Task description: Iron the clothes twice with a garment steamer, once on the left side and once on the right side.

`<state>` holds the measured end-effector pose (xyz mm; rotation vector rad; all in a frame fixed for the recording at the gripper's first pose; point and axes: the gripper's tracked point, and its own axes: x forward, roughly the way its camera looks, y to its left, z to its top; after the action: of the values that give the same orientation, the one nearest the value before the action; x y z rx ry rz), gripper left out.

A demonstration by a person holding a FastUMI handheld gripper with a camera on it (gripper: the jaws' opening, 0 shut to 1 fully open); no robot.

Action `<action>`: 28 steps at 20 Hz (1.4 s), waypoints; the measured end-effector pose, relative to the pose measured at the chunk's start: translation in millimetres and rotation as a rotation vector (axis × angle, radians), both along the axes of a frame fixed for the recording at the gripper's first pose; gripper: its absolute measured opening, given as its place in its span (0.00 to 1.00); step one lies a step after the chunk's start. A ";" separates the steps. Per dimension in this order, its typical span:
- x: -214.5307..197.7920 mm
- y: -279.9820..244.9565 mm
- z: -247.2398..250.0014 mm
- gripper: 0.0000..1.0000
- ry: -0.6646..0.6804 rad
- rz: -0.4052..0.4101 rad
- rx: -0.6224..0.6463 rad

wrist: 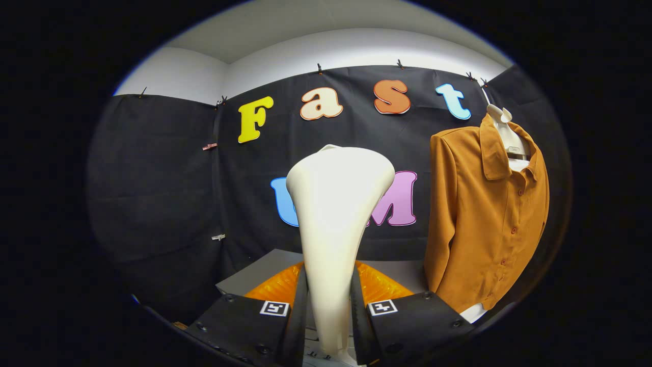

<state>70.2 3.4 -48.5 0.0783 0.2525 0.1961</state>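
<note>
The white garment steamer stands upright between the two fingers of the tongs, its narrow handle pinched from both sides and its wide flared head rising at 12 o'clock ahead of them. At about 2 o'clock from the steamer, beyond the fingers, an orange-brown buttoned shirt hangs on a white hanger against the black booth wall. A grey bench lies low behind the fingers.
</note>
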 end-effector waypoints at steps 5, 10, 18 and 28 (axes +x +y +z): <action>0.4 -3.0 2.3 0.42 -0.012 -0.016 0.000; 0.1 -6.5 3.2 0.42 -0.018 -0.034 -0.010; 0.7 -2.8 5.1 0.42 -0.020 -0.037 0.004; 1.6 -4.7 8.7 0.42 -0.032 -0.044 -0.016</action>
<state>71.8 -1.3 -39.8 0.0644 0.2204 0.1513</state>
